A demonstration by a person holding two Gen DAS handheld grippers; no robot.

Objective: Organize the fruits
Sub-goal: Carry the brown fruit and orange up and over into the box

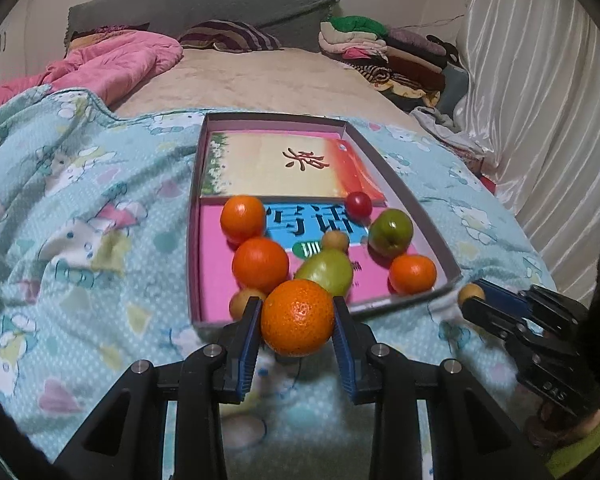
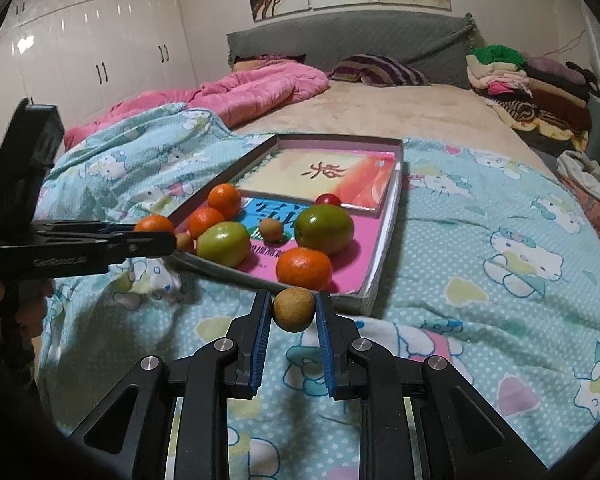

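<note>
My left gripper point(image 1: 297, 316) is shut on an orange point(image 1: 297, 317), held just above the near edge of a shallow grey box tray point(image 1: 400, 184). The tray holds books and several fruits: oranges point(image 1: 260, 265), two green fruits point(image 1: 391, 232), a red cherry tomato point(image 1: 358, 204) and small brown longans point(image 1: 335, 240). My right gripper point(image 2: 293, 310) is shut on a brown longan point(image 2: 293, 309), just in front of the tray's near corner point(image 2: 364, 300). In the left wrist view the right gripper point(image 1: 470, 296) shows at the right with the longan point(image 1: 470, 293).
The tray lies on a blue cartoon-print blanket point(image 1: 80, 220) on a bed. A pink quilt point(image 1: 112, 64) and striped pillow point(image 1: 232, 36) lie at the back. Folded clothes point(image 1: 384, 48) are piled at the back right. White wardrobes point(image 2: 92, 48) stand to the left.
</note>
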